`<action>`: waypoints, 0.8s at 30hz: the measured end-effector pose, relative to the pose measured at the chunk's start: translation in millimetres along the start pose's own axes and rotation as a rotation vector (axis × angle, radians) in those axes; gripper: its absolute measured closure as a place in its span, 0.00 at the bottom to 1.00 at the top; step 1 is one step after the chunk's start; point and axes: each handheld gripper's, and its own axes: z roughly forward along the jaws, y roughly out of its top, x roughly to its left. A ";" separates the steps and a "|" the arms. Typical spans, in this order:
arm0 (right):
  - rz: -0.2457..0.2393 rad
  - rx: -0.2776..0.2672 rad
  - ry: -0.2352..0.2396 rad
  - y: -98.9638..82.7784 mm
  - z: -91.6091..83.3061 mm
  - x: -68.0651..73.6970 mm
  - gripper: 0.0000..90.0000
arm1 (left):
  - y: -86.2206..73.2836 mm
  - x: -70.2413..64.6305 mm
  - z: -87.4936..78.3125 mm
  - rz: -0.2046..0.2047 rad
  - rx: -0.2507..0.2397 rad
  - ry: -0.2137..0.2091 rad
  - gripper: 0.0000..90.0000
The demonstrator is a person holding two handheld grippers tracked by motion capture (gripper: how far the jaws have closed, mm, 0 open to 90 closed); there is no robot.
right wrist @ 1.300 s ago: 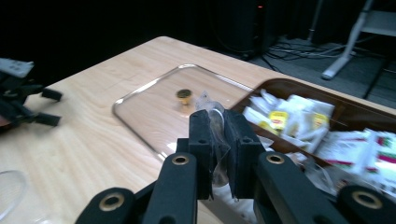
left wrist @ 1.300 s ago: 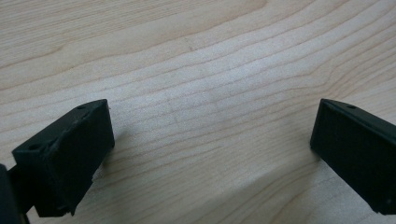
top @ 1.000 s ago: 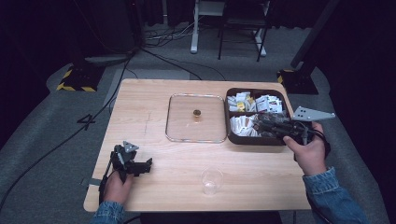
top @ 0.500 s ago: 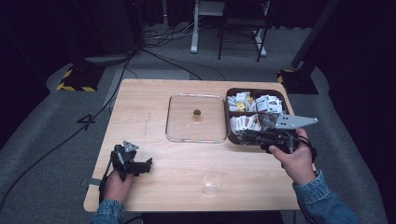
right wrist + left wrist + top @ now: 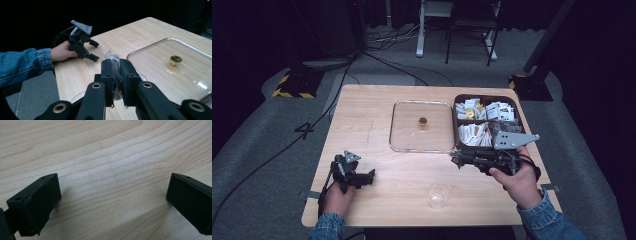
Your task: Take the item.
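My right gripper (image 5: 458,159) hangs low over the table, just off the front left corner of the brown box (image 5: 486,96). In the right gripper view its jaws (image 5: 116,68) are shut on a small clear plastic sachet (image 5: 115,61) that sticks out past the tips. A square glass lid (image 5: 412,141) with a brass knob (image 5: 423,121) lies flat left of the box. My left gripper (image 5: 368,177) rests on the table's near left part, open, with bare wood between its jaws (image 5: 113,195). It also shows far off in the right gripper view (image 5: 93,50).
The box holds several white and yellow sachets (image 5: 477,132). A clear plastic cup (image 5: 439,194) stands near the table's front edge, between the two hands. Chairs and cables sit on the dark floor beyond the table.
My right gripper has moved left and toward the near edge, from over the box to the table beside the lid's corner, with the sachet in it. The left hand stayed put.
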 end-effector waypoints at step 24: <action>-0.007 0.058 0.095 -14.1 25.9 24.8 0.91 | 0.0 -0.1 0.0 -0.001 0.000 -0.001 0.00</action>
